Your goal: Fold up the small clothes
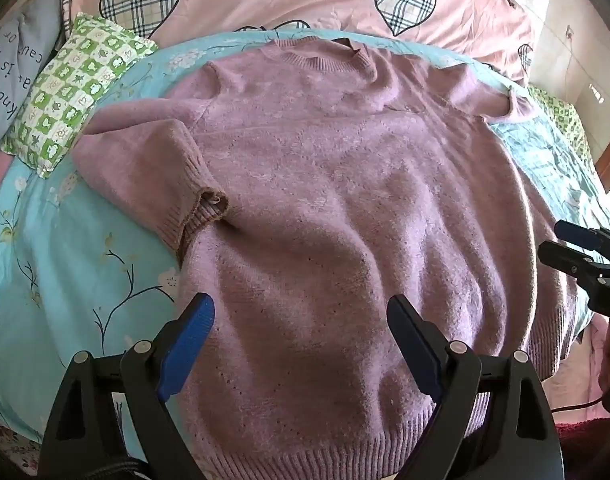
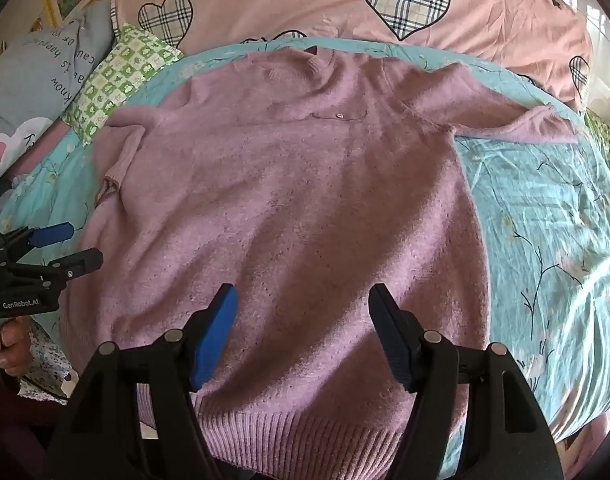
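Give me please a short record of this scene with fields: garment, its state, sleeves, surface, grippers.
garment: pink knit sweater
state: spread flat, front up, neckline away from the cameras, ribbed hem nearest
sleeves: left sleeve already folded in onto the body; right sleeve lies out to the side
surface: turquoise floral sheet on a bed
nearby: green checked pillow, pink heart-pattern quilt
left gripper: open, above the hem area, holding nothing
right gripper: open, above the hem area, holding nothing
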Available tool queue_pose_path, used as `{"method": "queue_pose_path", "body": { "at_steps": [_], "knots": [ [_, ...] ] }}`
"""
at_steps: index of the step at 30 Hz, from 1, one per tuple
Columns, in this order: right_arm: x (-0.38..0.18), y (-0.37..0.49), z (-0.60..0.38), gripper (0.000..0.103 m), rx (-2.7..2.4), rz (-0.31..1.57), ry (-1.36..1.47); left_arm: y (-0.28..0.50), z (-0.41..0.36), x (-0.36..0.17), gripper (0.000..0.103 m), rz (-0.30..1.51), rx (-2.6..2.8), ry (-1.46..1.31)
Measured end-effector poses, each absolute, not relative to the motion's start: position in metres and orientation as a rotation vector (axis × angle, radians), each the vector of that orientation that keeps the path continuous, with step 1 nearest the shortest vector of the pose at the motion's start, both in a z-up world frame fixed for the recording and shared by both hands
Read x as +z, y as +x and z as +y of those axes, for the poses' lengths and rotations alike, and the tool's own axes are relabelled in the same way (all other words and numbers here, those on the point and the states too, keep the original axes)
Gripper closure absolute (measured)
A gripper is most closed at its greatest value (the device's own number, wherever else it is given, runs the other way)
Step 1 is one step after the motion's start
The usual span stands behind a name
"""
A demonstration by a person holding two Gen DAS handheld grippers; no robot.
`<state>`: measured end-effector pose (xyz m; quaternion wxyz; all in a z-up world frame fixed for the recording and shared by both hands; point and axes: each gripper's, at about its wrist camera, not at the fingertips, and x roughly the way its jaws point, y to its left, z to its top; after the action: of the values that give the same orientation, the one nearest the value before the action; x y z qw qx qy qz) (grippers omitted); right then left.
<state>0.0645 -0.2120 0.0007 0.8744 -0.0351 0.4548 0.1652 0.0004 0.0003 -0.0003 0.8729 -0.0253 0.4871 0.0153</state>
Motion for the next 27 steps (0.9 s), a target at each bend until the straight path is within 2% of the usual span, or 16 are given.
{"method": "queue_pose_path", "body": {
  "at_steps": [27],
  "knots": [
    [-0.0001, 0.0682, -0.2126, 0.034, 0.349, 0.946, -0.050, 0.0046, 0.0015, -0.0057, 0.014, 1.034, 0.026, -0.076]
  ]
}}
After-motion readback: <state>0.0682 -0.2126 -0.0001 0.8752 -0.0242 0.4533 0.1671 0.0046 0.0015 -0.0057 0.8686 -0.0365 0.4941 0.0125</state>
